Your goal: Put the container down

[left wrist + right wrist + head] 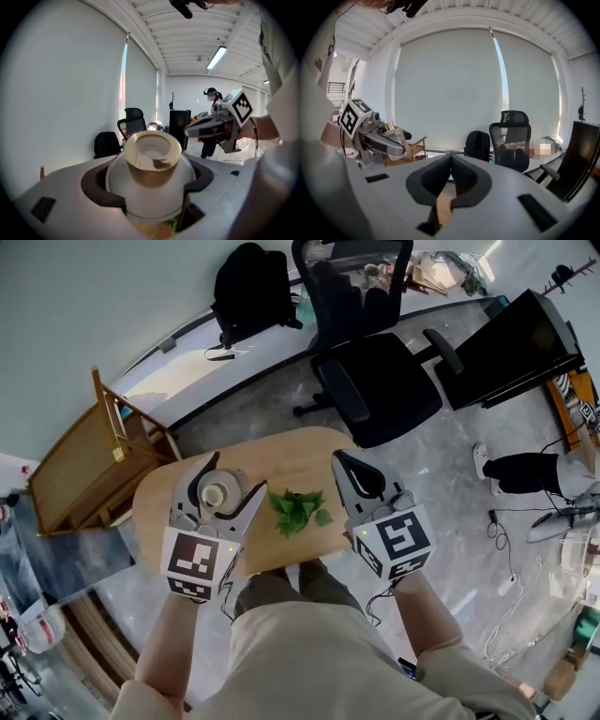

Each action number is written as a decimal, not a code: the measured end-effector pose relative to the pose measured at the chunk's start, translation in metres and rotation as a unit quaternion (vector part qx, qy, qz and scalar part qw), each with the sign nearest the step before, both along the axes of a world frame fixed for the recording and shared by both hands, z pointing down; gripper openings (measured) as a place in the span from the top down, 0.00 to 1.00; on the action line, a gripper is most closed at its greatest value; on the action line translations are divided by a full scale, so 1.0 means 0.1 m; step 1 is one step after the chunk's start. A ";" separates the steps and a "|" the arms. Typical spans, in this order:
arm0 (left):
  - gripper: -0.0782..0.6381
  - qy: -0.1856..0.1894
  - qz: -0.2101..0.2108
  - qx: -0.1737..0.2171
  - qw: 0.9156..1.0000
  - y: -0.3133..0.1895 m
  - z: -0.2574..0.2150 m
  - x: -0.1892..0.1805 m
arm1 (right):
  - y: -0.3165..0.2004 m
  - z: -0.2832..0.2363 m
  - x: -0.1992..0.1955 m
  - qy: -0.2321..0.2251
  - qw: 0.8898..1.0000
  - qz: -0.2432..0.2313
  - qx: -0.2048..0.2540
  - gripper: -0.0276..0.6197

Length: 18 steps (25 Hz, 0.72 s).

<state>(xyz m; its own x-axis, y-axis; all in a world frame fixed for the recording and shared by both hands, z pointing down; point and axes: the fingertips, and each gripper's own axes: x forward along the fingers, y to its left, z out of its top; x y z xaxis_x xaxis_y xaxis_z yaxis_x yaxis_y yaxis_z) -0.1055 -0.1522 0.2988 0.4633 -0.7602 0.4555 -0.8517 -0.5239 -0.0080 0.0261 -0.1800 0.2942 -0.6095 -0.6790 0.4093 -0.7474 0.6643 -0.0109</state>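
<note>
A white bowl-shaped container point(217, 493) with a tan foot ring is held upside down between the jaws of my left gripper point(234, 474), which is shut on its sides. In the left gripper view the container point(150, 178) fills the gap, foot ring toward the camera. It is over the left part of the round wooden table point(291, 451); contact with the top cannot be told. A small heap of green leaves point(298, 510) lies on the table between the grippers. My right gripper point(342, 460) hovers to the right of the leaves, shut with nothing in it point(450, 159).
A black office chair point(375, 381) stands just beyond the table. A wooden chair point(94, 456) is at the left and a black backpack point(251, 282) by the wall. A black cabinet point(511, 348) and a person's legs point(525, 470) are at the right.
</note>
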 end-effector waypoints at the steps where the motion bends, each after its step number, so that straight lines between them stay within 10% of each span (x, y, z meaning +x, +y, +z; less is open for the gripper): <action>1: 0.42 -0.006 0.004 0.004 1.000 -0.06 0.04 0.02 | -0.07 0.04 -0.02 0.007 1.000 -0.004 0.004 0.96; 18: 0.42 -0.031 0.021 -0.008 0.999 -0.76 1.50 0.13 | -0.68 1.34 -0.03 -0.010 0.999 0.025 -0.035 0.96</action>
